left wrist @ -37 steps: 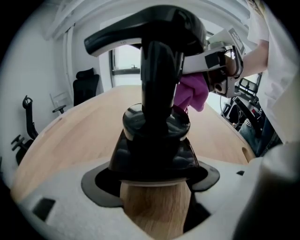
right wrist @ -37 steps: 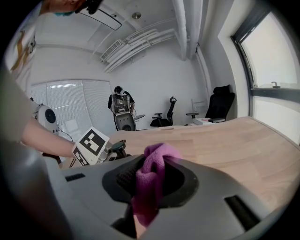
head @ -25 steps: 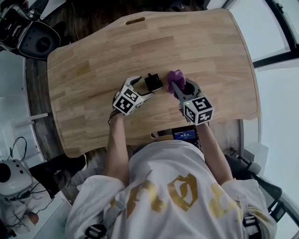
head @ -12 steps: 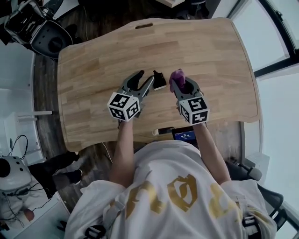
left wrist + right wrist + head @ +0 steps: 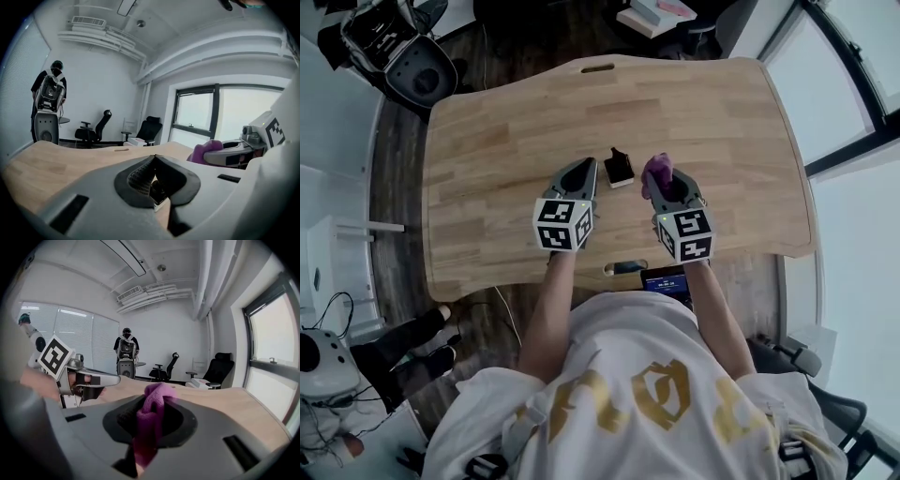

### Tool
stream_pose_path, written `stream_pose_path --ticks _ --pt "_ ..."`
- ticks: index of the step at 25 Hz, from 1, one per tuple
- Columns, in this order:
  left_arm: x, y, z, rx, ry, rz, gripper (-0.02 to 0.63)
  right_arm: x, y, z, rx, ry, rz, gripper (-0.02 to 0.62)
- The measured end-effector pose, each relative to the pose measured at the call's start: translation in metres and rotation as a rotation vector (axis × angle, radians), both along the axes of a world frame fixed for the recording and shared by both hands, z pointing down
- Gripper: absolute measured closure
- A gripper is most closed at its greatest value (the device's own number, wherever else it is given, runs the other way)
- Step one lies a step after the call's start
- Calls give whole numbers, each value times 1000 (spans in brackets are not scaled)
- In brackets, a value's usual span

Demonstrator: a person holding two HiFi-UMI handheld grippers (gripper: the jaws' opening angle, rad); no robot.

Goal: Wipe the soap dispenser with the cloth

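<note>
The soap dispenser (image 5: 620, 169), small and black, stands on the wooden table (image 5: 487, 141) between my two grippers. My left gripper (image 5: 584, 167) hovers just left of it, jaws shut with nothing between them. In the left gripper view the left gripper (image 5: 153, 158) has its tips together, and the dispenser (image 5: 157, 191) shows dark through the gap below them. My right gripper (image 5: 661, 171) is shut on the purple cloth (image 5: 654, 169) just right of the dispenser. In the right gripper view the cloth (image 5: 152, 418) bulges up between the jaws of the right gripper (image 5: 152, 397).
A dark device with a lit screen (image 5: 670, 277) sits at the table's near edge, by the person's body. Office chairs (image 5: 164, 371) and a tall machine (image 5: 125, 359) stand beyond the far edge. Windows run along the right side.
My left gripper has lifted off the table beside the dispenser and its jaws have gone from wide open to shut. The right gripper rose a little, still holding the cloth.
</note>
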State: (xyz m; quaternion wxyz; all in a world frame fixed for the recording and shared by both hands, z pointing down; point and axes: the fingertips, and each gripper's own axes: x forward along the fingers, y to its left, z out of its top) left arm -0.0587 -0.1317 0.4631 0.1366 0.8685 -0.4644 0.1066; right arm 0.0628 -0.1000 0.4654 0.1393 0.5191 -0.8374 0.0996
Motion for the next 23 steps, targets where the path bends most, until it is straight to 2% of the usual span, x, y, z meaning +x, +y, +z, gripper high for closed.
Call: stream_pose_path --ticks 6,10,23 --pt "-3 5 -8 21 44 -18 597 0 7 -1 5 -19 11 531" --pt "-4 8 -10 25 27 -10 597 -2 11 -4 7 -25 3 531" --pt "-13 1 -12 23 82 -28 595 -1 7 -5 11 -29 24 531"
